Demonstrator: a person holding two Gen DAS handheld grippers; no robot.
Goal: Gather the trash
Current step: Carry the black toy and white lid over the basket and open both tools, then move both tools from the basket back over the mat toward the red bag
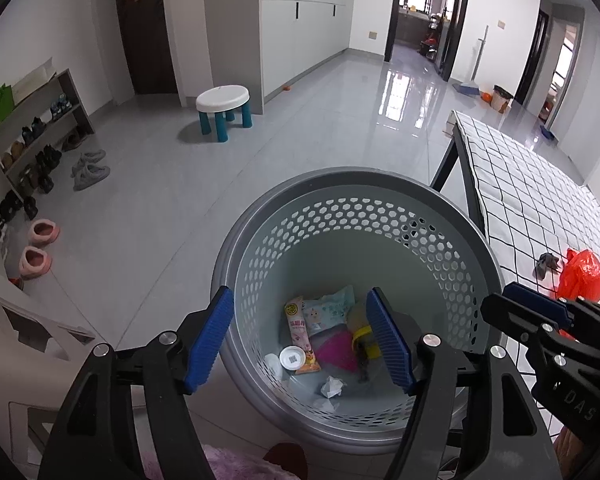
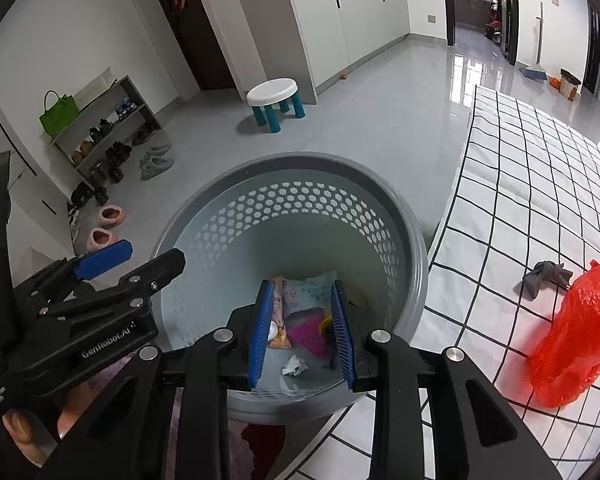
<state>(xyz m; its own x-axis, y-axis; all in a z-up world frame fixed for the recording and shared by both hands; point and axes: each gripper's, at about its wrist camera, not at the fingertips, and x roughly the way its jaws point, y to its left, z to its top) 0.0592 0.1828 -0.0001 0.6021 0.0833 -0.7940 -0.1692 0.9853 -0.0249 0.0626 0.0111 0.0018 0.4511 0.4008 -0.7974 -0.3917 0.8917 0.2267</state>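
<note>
Both grippers hang over the grey bin [image 1: 356,216], which stands on the floor just beside the checked table [image 2: 540,184]. The left gripper [image 1: 300,336] is spread wide with nothing in it. The right gripper [image 2: 302,330] is also released, though narrower. Wrappers [image 1: 300,332] and a crumpled tissue [image 1: 332,387] lie at the bottom of the bin. A red bag [image 2: 576,336] and what seems a grey rag [image 2: 546,274] rest on the table.

Light is glancing off the glossy floor tiles [image 1: 400,92]; the grey perforated plastic bin [image 1: 380,216] is looking matt and smooth. A crinkly, shiny red plastic bag [image 2: 576,332] is lying on the checked cloth [image 2: 540,184], and ribbed blue pads [image 1: 210,332] are showing a rubbery finish
</note>
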